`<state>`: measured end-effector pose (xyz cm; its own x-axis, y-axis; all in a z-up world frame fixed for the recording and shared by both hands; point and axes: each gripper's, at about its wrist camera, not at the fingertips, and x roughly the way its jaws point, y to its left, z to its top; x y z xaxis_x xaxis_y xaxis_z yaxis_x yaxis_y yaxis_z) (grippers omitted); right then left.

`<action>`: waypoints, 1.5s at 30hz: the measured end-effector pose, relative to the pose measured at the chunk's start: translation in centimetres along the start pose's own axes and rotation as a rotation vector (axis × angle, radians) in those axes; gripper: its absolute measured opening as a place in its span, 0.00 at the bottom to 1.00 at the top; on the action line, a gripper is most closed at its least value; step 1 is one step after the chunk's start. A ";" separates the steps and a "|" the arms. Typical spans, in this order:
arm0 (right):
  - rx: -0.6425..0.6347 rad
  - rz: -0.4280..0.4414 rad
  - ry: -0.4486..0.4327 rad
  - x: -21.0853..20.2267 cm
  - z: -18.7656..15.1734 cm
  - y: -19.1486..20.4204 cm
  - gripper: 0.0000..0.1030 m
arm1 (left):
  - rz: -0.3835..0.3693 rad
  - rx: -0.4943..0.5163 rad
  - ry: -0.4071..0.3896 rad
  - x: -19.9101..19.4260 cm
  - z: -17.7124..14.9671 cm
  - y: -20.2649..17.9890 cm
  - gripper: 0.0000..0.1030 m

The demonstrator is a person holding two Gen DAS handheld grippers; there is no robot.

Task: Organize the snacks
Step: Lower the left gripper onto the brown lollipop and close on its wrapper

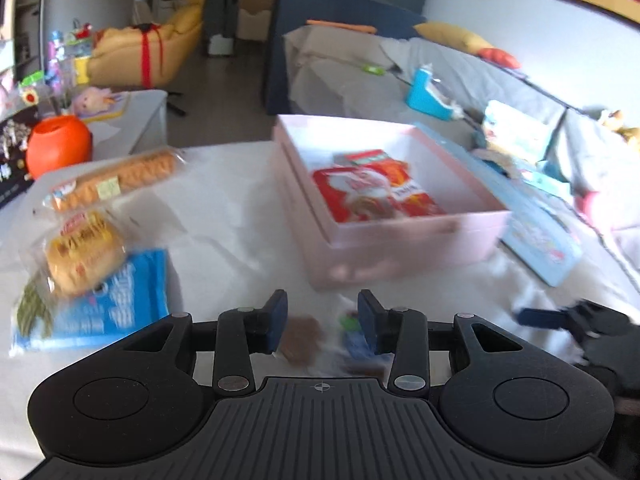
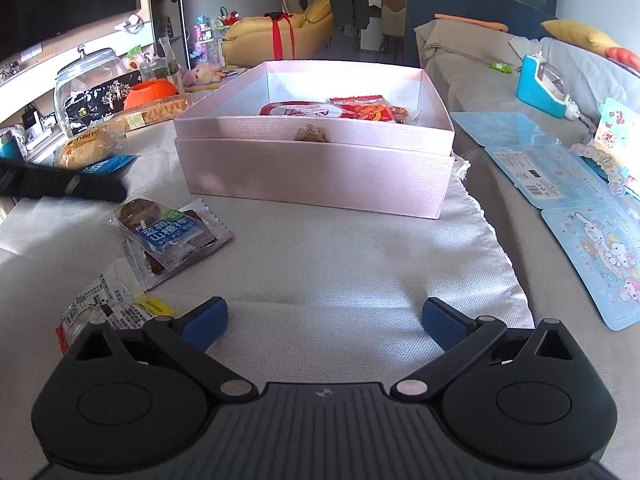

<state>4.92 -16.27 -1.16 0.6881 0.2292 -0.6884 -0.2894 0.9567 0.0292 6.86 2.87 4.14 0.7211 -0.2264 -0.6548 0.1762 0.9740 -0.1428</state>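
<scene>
A pink box stands on the white cloth and holds red snack packets. My left gripper hovers over a blurred clear snack packet with blue label; its jaws stand partly open around it, not visibly touching. It shows in the right wrist view as a dark blurred shape. My right gripper is open and empty, low over the cloth. A white-labelled packet lies by its left finger.
Bread rolls, a bun packet and a blue packet lie left of the box. An orange bowl and glass jar stand at the far left. Blue sticker sheets lie on the grey sofa, right.
</scene>
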 end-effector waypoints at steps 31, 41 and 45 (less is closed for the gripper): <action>-0.027 0.018 0.018 0.5 0.3 -0.3 1.00 | 0.149 -0.029 0.067 -3.2 -3.6 5.2 0.42; -0.025 0.014 0.013 0.5 0.2 -0.3 1.00 | -0.037 -0.285 0.101 -2.8 -2.8 5.5 0.42; -0.026 0.014 0.013 0.5 0.2 -0.3 1.00 | -0.074 -0.343 0.122 -0.4 -2.3 5.2 0.43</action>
<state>5.49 -16.38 -1.32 0.6752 0.2402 -0.6974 -0.3163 0.9484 0.0204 5.93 8.02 1.94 0.6259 -0.3138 -0.7140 -0.0250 0.9070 -0.4205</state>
